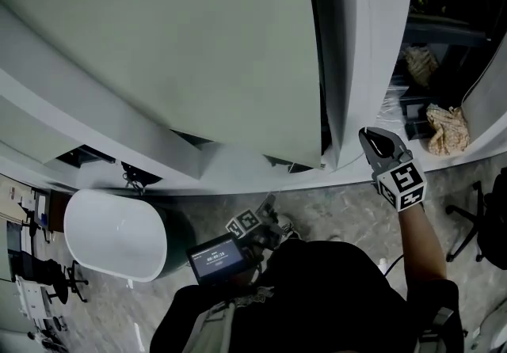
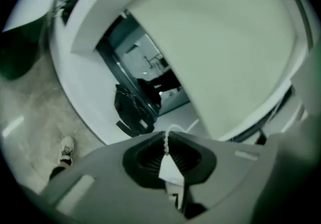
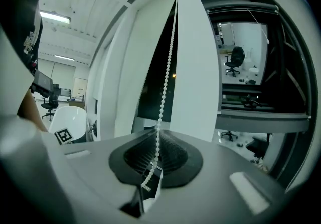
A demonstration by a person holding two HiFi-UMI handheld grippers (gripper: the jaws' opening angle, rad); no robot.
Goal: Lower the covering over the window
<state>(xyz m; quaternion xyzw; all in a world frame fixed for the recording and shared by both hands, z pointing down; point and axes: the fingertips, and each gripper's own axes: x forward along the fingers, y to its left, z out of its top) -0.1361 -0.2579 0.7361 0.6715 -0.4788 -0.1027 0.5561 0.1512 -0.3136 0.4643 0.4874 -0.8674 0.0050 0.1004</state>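
A wide pale roller blind (image 1: 174,51) covers most of the window and hangs large in the left gripper view (image 2: 225,47). Its white bead chain (image 3: 168,62) drops along the window frame and runs straight into my right gripper (image 3: 156,132), which is shut on it. In the head view that right gripper (image 1: 368,135) sits at the gap beside the blind's right edge. My left gripper (image 1: 268,205) is lower, near the sill and close to my body. Its jaws (image 2: 166,135) are shut on a loop of the bead chain (image 2: 165,143), with a white tag hanging just behind them.
A white rounded tub-shaped seat (image 1: 115,233) stands below left of the sill (image 1: 238,173). A small lit screen (image 1: 215,258) is at my chest. An office chair (image 1: 475,225) and crumpled cloth (image 1: 447,128) are at the right. My shoe (image 2: 66,148) shows on the stone floor.
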